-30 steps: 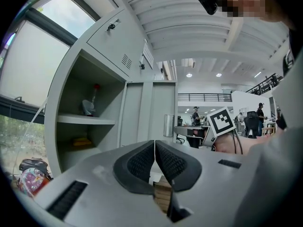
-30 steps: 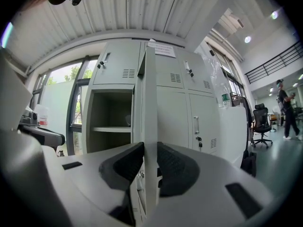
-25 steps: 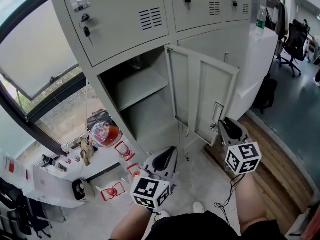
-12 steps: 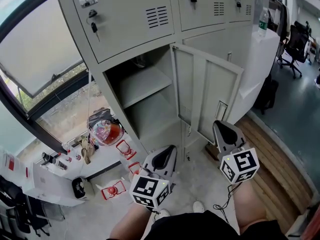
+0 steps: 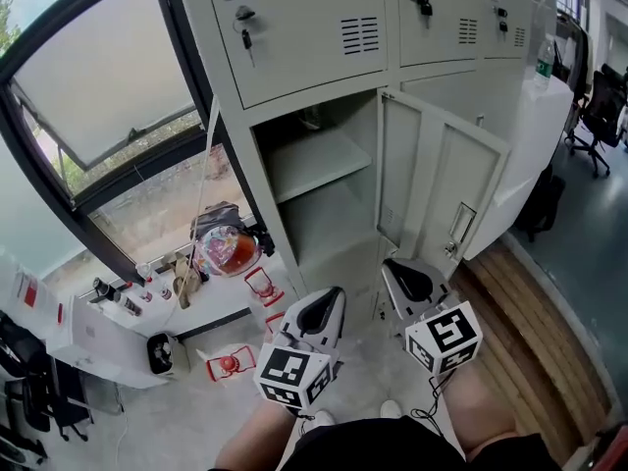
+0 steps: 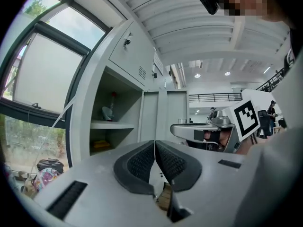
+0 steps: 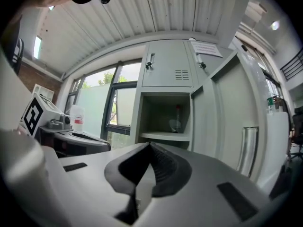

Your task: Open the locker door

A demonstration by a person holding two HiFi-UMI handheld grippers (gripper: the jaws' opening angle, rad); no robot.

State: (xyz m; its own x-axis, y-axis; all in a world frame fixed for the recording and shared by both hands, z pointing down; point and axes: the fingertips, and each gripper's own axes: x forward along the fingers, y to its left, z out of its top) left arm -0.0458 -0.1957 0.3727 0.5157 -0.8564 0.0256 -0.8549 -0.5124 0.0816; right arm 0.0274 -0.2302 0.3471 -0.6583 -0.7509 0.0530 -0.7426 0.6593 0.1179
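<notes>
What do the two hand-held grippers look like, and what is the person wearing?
The left gripper and the right gripper have light grey shells, and the fingers have dark ribbed pads. Each carries a white cube with black square markers. A thin black cable runs from the right one. The person wears a black garment.

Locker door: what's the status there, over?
Left tongs shut, empty. Right tongs shut, empty, clear of the door. Locker door standing open, shelf showing inside. Nothing seen blocking its swing.
</notes>
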